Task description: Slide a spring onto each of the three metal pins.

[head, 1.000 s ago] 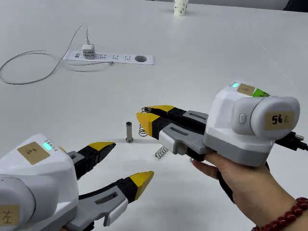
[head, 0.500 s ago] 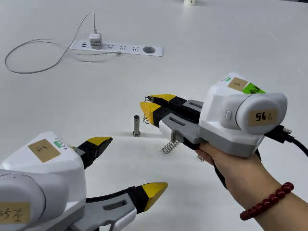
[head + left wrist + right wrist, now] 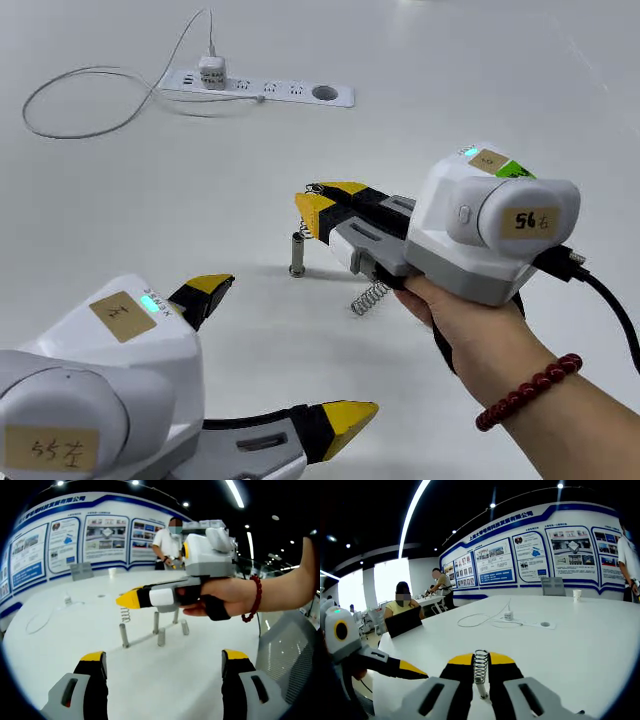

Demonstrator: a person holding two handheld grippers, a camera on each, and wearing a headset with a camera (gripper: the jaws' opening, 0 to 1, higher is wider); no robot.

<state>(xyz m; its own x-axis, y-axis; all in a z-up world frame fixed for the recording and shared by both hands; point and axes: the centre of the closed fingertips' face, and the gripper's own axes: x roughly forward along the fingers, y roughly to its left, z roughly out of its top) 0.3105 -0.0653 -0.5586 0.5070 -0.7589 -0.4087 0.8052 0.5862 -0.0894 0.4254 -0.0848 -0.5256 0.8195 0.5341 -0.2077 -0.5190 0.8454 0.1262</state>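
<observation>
Well, in the right gripper view the right gripper (image 3: 481, 659) has its jaws pressed onto a spring (image 3: 480, 669). It is pinched upright between the yellow tips, with coils standing clear above and below them. I'd say it's held that way so the open lower end can drop over a pin. Something slim shows just under the spring, and I can't tell what it is.

In the left gripper view the left gripper (image 3: 164, 656) has its jaws spread wide with nothing between them. It hangs well short of the work, likely to leave room. Ahead of its jaws a bare pin (image 3: 123, 635) stands upright, and the spring hangs from the right jaws just above it, not yet on it. The other pins (image 3: 156, 622) stand beyond it, too small to tell whether they are loaded.

In the head view the pin sits just below the right jaw tips. A loose spring (image 3: 370, 297) lies on the table (image 3: 150, 200) under that gripper's body, probably kept handy for a later pin.
</observation>
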